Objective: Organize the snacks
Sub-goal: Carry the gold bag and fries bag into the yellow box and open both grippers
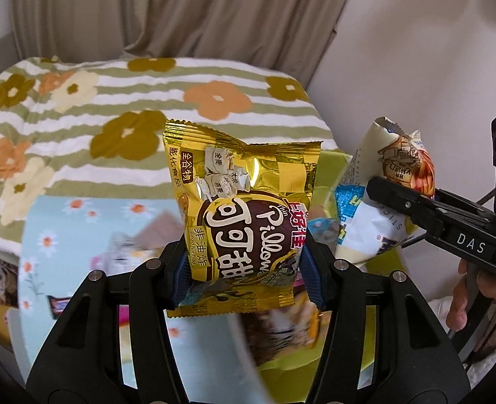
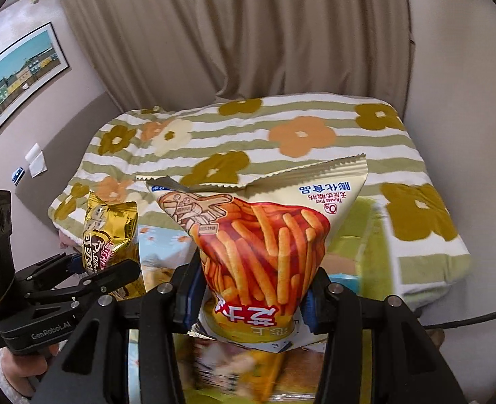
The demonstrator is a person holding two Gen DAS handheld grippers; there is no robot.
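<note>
Status: both packets are lifted; neither has been placed.

Left gripper [image 1: 244, 271]: closed on the gold snack packet [image 1: 243, 215], pads clamping its lower third. The packet stands upright in the centre of the left wrist view. In the right wrist view it appears at 9 o'clock [image 2: 111, 232].

Right gripper [image 2: 251, 298]: closed on the fries snack packet [image 2: 264, 242], gripped near its lower end, sealed edge uppermost. In the left wrist view this packet sits at 3 o'clock [image 1: 376, 195], near the gold packet but apart from it.

Surroundings: a bed with a striped floral quilt [image 2: 281, 134] lies beyond both packets at 12 o'clock, with a beige curtain [image 2: 234, 33] behind it. Below the grippers, at 6 o'clock, motion blur shows a light blue flowered surface [image 1: 63, 235], a yellow-green surface [image 2: 365, 235] and what may be further packets; none can be identified.

Progress, as a judgement: the task is mid-course. Two snacks are picked and in transit. Remaining: locate the destination, which is not identifiable here, set each packet down, release, and handle whatever lies in the blurred lower area.
</note>
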